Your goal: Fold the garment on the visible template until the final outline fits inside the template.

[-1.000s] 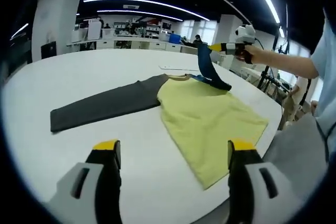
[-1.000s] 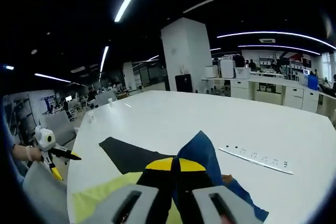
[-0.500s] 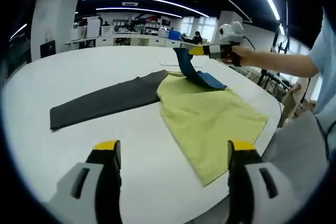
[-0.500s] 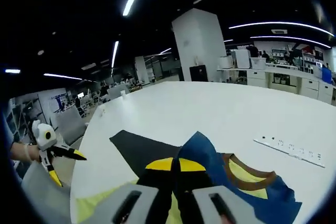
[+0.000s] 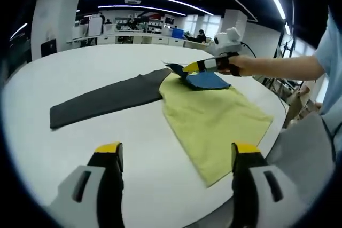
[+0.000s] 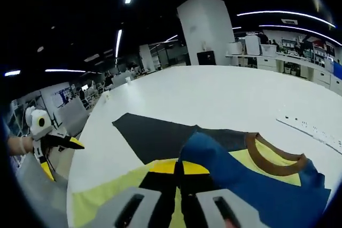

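My right claw [image 6: 179,168] is pinched shut on the blue sleeve [image 6: 240,177], folding it in over the yellow body of the shirt [image 5: 214,118], while my left claw [image 5: 173,150] hangs wide open and empty above the white tabletop [image 5: 107,68]. Next I judge I should lay that sleeve flat and let go, then fold in the dark sleeve [image 5: 104,100], which lies stretched straight out to the side.
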